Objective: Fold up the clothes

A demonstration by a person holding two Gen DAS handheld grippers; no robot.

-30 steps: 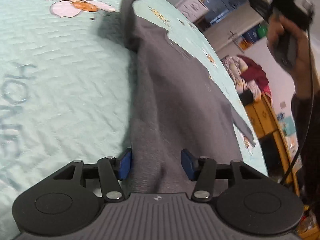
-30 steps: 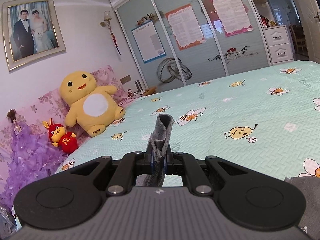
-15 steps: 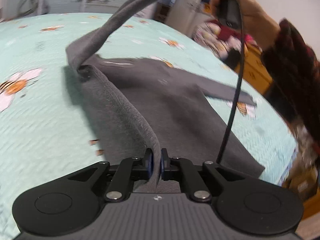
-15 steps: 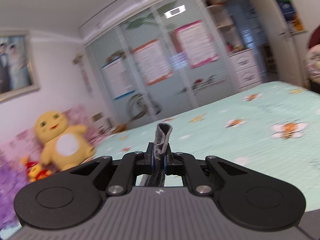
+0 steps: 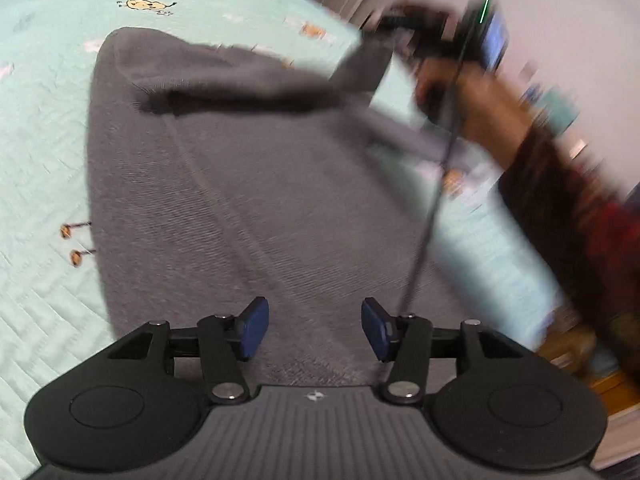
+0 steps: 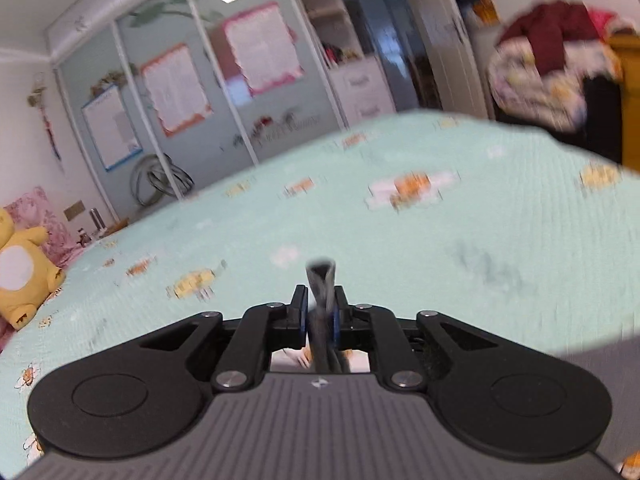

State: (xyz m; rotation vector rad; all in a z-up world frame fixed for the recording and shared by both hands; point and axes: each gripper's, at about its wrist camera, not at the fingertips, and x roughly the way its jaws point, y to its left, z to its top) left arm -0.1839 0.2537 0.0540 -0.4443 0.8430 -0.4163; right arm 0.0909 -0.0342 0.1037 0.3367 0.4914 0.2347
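A grey garment [image 5: 248,184] lies spread on the mint bedspread [image 5: 36,128], with one part folded over at its far end. My left gripper [image 5: 315,330] is open and empty just above the garment's near end. My right gripper [image 6: 320,312] is shut on a strip of the grey garment [image 6: 319,280], held above the bed. In the left wrist view the right gripper [image 5: 436,36] and the hand holding it appear at the upper right, lifting the grey sleeve [image 5: 360,68].
The bedspread [image 6: 440,240] has bee and flower prints. A yellow plush toy [image 6: 20,264] sits at the bed's far left. A pile of clothes [image 6: 552,68] and wooden furniture stand off the right side. Sliding wardrobe doors [image 6: 200,92] are behind the bed.
My left gripper closed on the garment's edge half a second ago and has now let it go and opened. My right gripper has swung right, still holding the sleeve.
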